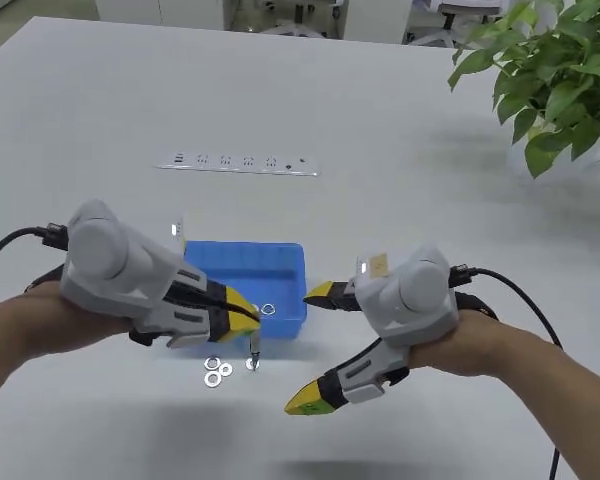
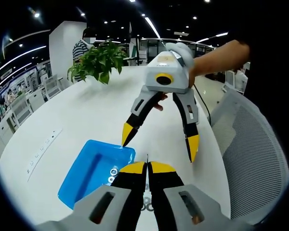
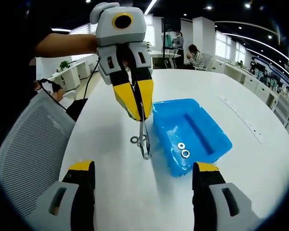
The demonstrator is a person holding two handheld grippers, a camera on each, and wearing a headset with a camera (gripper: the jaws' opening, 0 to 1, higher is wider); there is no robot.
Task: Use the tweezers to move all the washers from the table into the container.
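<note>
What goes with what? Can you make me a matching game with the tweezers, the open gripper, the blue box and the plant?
Things:
1. tweezers
2. right gripper
3. container
4. plant

Descriptions:
A. open, holding nothing
B. blue, with two washers inside
C. clamped in the shut left gripper, tips pointing down
D. green and leafy

Pairs: 1-C, 2-A, 3-B, 4-D
</note>
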